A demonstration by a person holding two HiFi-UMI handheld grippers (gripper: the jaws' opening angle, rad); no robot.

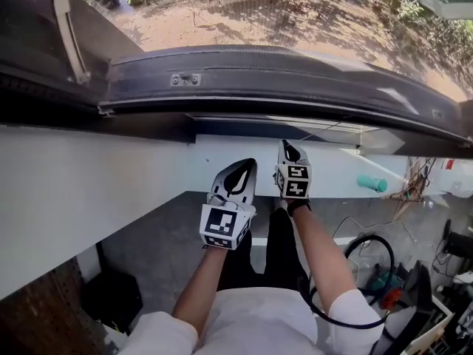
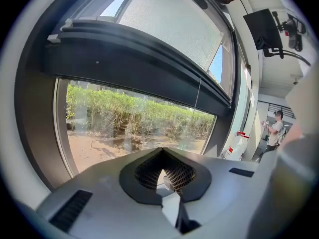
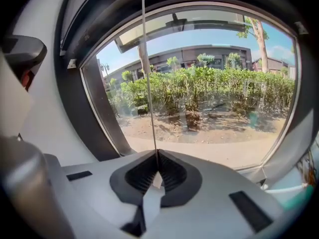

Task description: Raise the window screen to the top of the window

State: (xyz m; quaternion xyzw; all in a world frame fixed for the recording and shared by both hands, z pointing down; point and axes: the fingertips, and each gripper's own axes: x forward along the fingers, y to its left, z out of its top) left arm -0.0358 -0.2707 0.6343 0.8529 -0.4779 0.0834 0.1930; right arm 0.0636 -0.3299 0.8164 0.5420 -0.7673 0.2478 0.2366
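Note:
The window screen's dark bottom bar (image 1: 281,72) runs across the window, with its mesh (image 2: 169,24) above it. A thin pull cord (image 3: 148,83) hangs down from the bar. My right gripper (image 3: 157,167) is shut on that cord, which runs straight up out of its closed jaws. In the head view the right gripper (image 1: 289,149) points at the sill under the bar. My left gripper (image 1: 240,170) is beside it to the left, a little lower. The left gripper (image 2: 163,171) is shut with nothing in it, and the cord (image 2: 198,93) hangs ahead of it, apart.
A white sill and wall (image 1: 89,191) lie below the window. A teal object (image 1: 373,183) rests on the sill at the right. Black cables (image 1: 369,246) and gear crowd the floor at the right. A person (image 2: 274,128) stands far off; a monitor (image 2: 264,31) hangs overhead.

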